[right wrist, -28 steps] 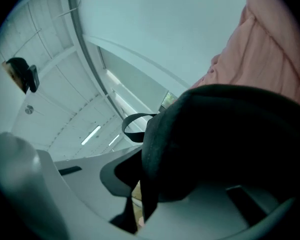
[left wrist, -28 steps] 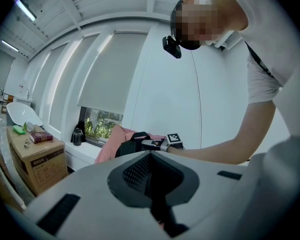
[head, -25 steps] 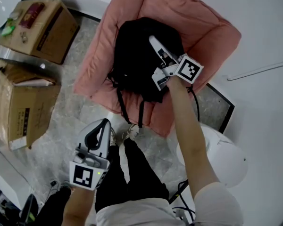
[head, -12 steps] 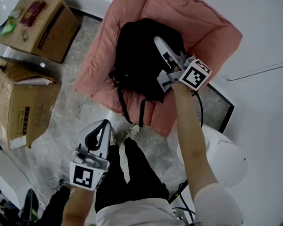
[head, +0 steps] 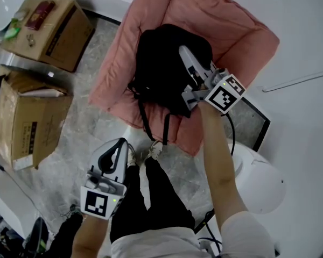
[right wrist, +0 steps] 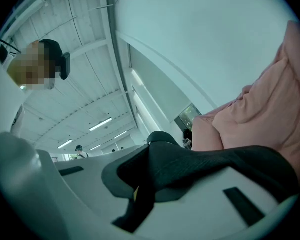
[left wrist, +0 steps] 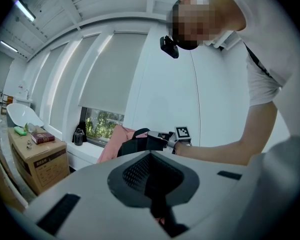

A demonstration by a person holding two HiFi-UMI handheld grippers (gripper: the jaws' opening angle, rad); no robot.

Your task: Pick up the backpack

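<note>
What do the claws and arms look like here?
The left claw and right claw are white plastic with dark inner pads. Each carries a cube with black-and-white square markers. The right arm has a white short sleeve.

Backpack (head: 159,69): matt black cloth, pinched in right gripper (head: 184,54) of smooth white plastic. Cushion (head: 237,31) under it: pink quilted cloth. Boxes (head: 48,36) left of left gripper (head: 117,147): brown cardboard. Floor (head: 81,136): mottled grey stone.

A large, bright hall, like a lab or studio: white ribbed ceiling (left wrist: 105,4) with strip lights (right wrist: 101,124), tall windows behind roller blinds (left wrist: 110,74), plain white walls (left wrist: 160,94), cardboard boxes (head: 48,28) on a grey stone floor (head: 86,138), and a pink cushioned seat (head: 220,26).
</note>
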